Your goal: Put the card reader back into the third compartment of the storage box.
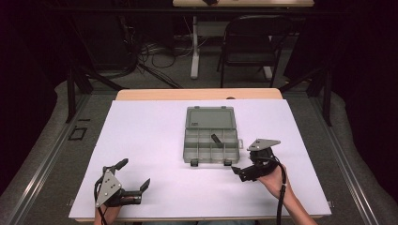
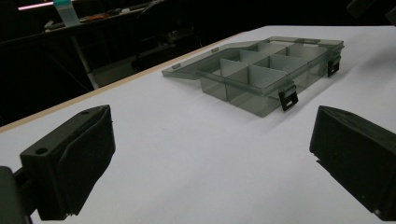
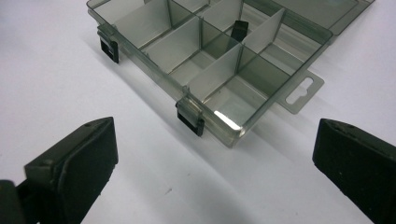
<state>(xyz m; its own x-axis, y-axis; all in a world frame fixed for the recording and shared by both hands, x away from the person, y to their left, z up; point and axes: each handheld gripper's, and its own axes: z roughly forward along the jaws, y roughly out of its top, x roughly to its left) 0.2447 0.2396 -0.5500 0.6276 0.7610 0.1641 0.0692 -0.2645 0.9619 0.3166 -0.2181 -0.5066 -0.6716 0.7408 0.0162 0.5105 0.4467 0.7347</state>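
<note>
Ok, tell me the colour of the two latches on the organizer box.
Black: both latches on the translucent grey organizer box show clearest in the right gripper view.

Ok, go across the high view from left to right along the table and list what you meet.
Left gripper, open → grey compartment box with its lid laid back and a small black piece in one compartment → right gripper, open, held by the person's right hand.

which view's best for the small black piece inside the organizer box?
Right gripper view: the black piece stands close, leaning in a compartment of the organizer box. The high view shows it small, as a dark sliver. In the left gripper view I can't make it out.
</note>
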